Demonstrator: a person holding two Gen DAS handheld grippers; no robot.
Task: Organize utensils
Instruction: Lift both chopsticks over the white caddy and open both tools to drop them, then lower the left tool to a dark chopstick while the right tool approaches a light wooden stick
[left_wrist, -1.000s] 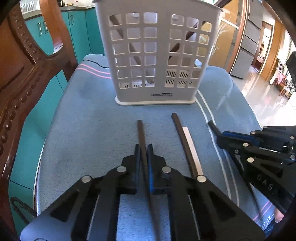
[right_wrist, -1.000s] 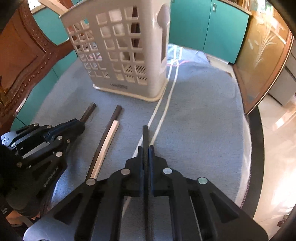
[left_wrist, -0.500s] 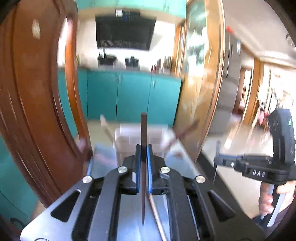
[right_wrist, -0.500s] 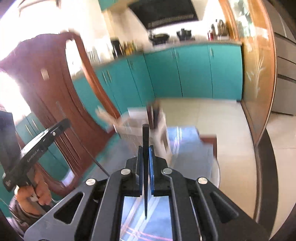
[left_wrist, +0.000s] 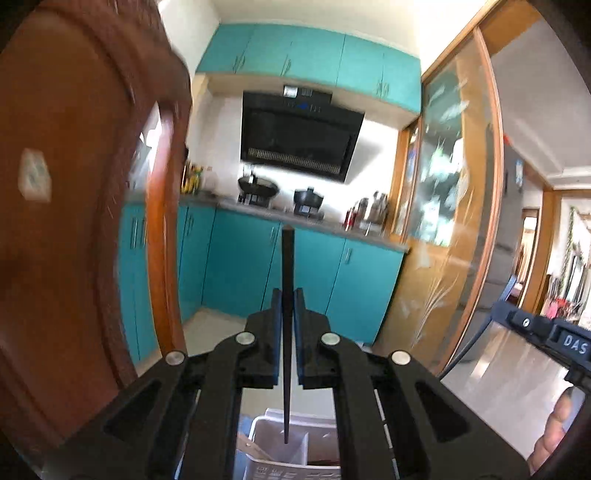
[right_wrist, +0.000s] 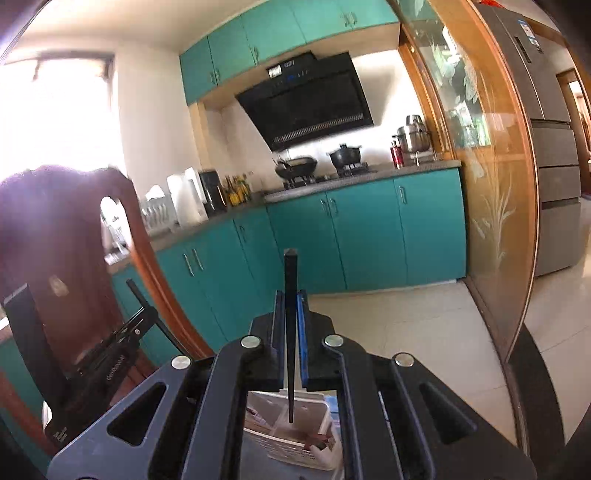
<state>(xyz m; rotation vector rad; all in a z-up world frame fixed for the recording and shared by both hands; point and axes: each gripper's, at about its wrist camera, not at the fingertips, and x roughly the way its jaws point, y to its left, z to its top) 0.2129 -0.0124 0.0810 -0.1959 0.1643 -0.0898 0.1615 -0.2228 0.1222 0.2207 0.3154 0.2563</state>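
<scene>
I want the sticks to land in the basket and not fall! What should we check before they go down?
1. Left tongs shut on their chopstick: ok.
2. Right tongs shut on their chopstick: ok.
3. Basket below each thin tip: ok, it shows under both.
4. Chopsticks stand upright, thin end down: ok.
5. Room left in the basket: cannot tell, some utensils are already inside.
6. Tongs clear of each other: ok, apart in both views.

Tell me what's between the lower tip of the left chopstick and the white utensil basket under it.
Nothing. In the left wrist view the chopstick hangs tip-down above the white utensil basket with only air between.
</scene>
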